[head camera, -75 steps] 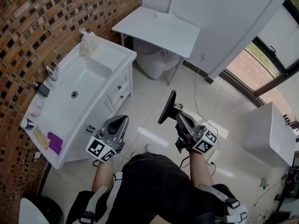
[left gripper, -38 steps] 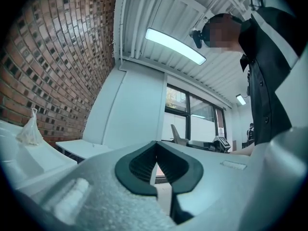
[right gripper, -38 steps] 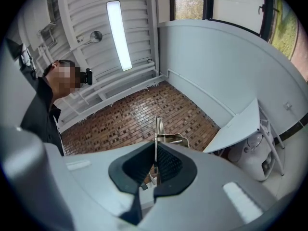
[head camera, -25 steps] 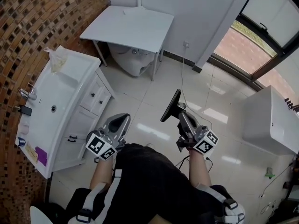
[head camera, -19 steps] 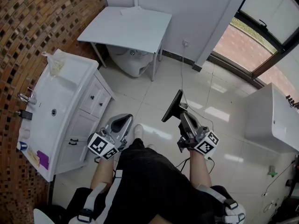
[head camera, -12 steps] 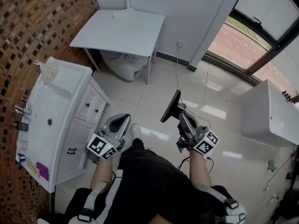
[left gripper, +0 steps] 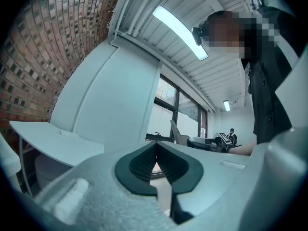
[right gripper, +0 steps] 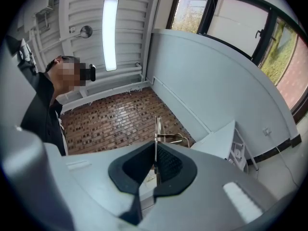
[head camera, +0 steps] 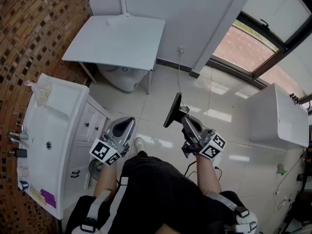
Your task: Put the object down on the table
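My right gripper [head camera: 181,113] is shut on the lower edge of a thin flat dark panel [head camera: 172,110], which stands up and tilts away over the tiled floor. In the right gripper view the panel [right gripper: 157,129] shows edge-on between the pads, with a wire stand [right gripper: 176,137] behind it. My left gripper [head camera: 127,124] hangs at waist height beside the vanity, its pads [left gripper: 147,162] closed together with nothing between them. The white table [head camera: 117,40] stands ahead against the wall, well beyond both grippers; it also shows in the left gripper view [left gripper: 53,141].
A white sink vanity [head camera: 58,111] runs along the brick wall at the left, with a bag [head camera: 40,92] and small items on it. A toilet [head camera: 119,77] sits under the table. A white tub-like unit [head camera: 279,117] stands at the right. A cable [head camera: 208,101] lies on the floor.
The view has shifted: the sink and the table have slid toward the left of the picture and the window side shows more. Both grippers keep their pose; the right one still holds the panel.
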Demonstrator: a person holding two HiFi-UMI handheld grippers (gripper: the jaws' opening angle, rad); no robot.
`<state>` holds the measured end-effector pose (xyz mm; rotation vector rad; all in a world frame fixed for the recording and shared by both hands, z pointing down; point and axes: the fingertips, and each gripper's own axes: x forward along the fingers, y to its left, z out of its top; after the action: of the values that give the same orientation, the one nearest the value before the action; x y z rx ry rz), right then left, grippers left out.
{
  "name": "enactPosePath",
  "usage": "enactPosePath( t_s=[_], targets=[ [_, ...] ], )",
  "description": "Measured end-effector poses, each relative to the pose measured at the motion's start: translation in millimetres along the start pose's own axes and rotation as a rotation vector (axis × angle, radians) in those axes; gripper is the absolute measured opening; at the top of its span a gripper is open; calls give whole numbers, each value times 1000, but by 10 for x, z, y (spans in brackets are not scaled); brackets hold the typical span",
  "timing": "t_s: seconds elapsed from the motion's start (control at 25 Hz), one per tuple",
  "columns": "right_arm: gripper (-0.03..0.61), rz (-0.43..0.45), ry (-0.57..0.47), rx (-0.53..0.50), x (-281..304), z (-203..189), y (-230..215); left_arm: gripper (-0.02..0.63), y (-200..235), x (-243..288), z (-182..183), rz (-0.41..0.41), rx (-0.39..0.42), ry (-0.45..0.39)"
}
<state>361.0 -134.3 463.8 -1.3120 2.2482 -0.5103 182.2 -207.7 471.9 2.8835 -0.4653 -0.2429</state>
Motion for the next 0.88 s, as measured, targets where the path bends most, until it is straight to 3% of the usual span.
enactPosePath(
  t_s=[0.28,0.64,0.88],
  targets=[
    [5,-2,-4,18,466,79,-295,0,472,201,109,-4,0,-5],
    [5,45,3,34,1258,-10,-458,0,1195,93,366,48,7,-49],
    [5,70,106,-73,1682,-195,-422,0,1522,27,410,72,26,-46]
  ],
)
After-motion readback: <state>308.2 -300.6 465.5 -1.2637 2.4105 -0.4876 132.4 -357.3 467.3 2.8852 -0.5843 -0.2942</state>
